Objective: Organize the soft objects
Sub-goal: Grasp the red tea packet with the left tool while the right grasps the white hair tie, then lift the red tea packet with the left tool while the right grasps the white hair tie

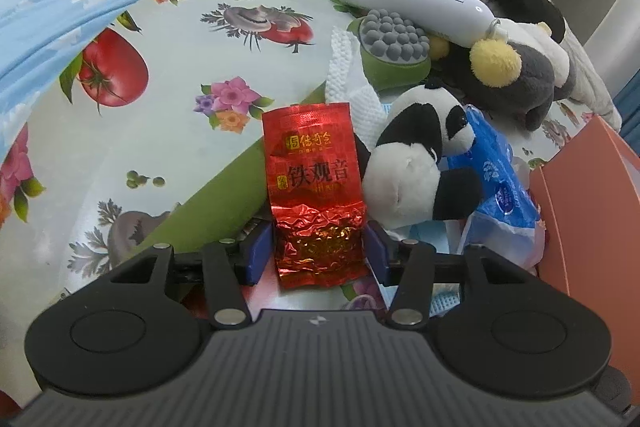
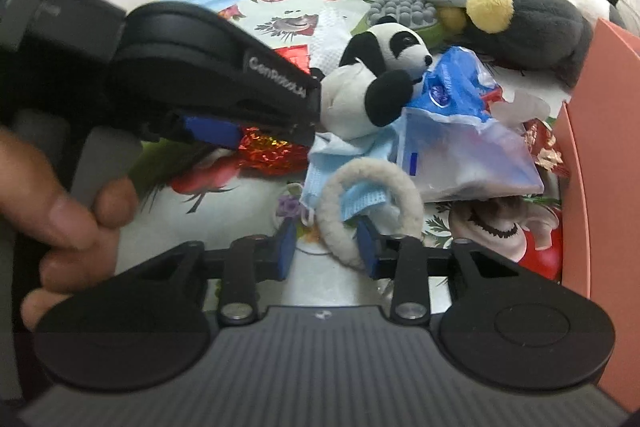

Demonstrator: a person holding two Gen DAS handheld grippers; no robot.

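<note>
Fleecy ring [image 2: 370,211] between right jaws

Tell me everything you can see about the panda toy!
The panda toy is a small plush with fluffy white fur, black ears, black eye patches, a black nose and black arms. It lies tilted on the flowered cloth amid the pile of things, not held by any tongs. Its side rests against the crinkly blue plastic bag, one black arm lying over the bag's edge. The shiny red tea packet stands just beside it. Its legs are hidden.

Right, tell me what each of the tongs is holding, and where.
Left tongs: red foil packet, gripped across its crumpled lower end. Right tongs: the white fuzzy ring lies between them; whether it is gripped cannot be told.
</note>
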